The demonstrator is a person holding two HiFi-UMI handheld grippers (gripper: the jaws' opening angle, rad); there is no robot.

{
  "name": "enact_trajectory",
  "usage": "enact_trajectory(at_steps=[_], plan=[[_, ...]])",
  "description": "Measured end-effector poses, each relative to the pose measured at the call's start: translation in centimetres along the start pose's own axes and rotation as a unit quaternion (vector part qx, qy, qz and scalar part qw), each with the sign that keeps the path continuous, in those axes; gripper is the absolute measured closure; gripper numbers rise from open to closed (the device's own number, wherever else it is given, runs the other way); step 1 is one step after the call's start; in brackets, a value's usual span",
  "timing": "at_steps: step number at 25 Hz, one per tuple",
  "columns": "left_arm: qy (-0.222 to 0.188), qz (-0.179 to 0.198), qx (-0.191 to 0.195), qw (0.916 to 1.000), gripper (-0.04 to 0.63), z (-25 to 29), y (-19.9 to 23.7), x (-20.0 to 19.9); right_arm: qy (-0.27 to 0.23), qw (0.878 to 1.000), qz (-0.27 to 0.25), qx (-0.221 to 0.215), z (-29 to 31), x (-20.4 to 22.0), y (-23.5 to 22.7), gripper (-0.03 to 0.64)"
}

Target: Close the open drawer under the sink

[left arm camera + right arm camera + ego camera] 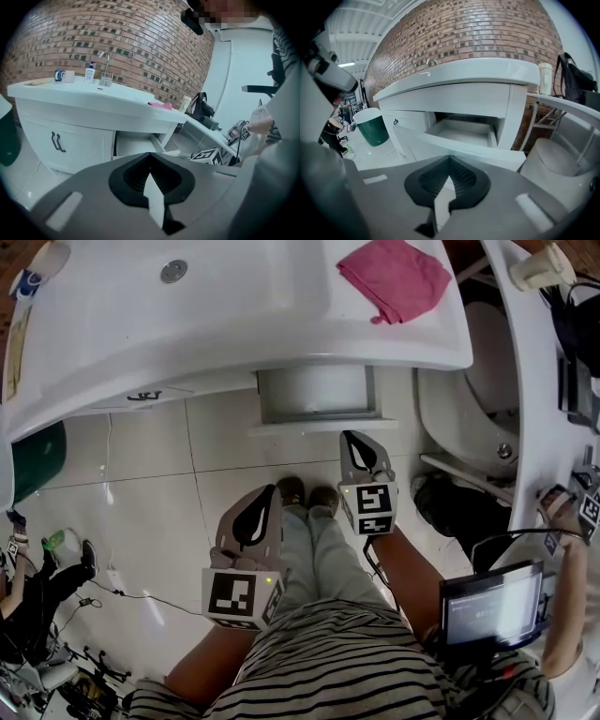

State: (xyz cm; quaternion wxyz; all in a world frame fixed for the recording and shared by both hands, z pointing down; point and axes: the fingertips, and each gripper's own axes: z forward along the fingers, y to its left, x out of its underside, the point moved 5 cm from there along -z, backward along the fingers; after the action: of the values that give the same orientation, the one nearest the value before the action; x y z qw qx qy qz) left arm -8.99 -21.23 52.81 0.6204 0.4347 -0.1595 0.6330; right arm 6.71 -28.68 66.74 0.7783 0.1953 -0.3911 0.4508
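Both grippers held low in front of the open drawer, jaws together and empty.

Head view: the left gripper (270, 491) and right gripper (352, 437) are held out over the person's legs and point forward at the vanity, the right one further ahead and nearer the drawer (319, 395), neither touching it. The drawer sticks out from under the sink counter (234, 324) toward the person, its long side running left to right along the cabinet front and its front panel facing the shoes; a pink cloth (394, 277) lies on the counter above. Left gripper view: the jaw tips meet with nothing between them, and the drawer shows ahead, pulled out beside the cabinet door. Right gripper view: the jaws are pressed together, bare, aimed at the drawer's front panel close ahead, with a green bin (372, 124) off to the left.
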Motion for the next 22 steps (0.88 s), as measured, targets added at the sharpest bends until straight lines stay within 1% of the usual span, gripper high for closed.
enact_trajectory(at_steps=[6,12,18,22], plan=[[0.005,-0.011,0.0,0.9999,0.58,0.4,0.8,0.4,-0.008,1.0,-0.001,0.009,2.8,-2.2,-1.4,0.616],[0.011,-0.025,-0.011,0.9996,0.58,0.7,2.5,0.0,-0.017,1.0,0.004,0.025,6.1,-4.8,-2.9,0.617],[0.012,-0.024,-0.015,0.9995,0.58,0.9,3.3,0.0,-0.023,0.999,0.0,0.03,8.9,-7.0,-4.4,0.616],[0.004,-0.024,-0.02,0.9995,0.58,0.7,3.8,-0.5,-0.021,0.999,0.002,0.032,9.7,-7.3,-4.8,0.615]])
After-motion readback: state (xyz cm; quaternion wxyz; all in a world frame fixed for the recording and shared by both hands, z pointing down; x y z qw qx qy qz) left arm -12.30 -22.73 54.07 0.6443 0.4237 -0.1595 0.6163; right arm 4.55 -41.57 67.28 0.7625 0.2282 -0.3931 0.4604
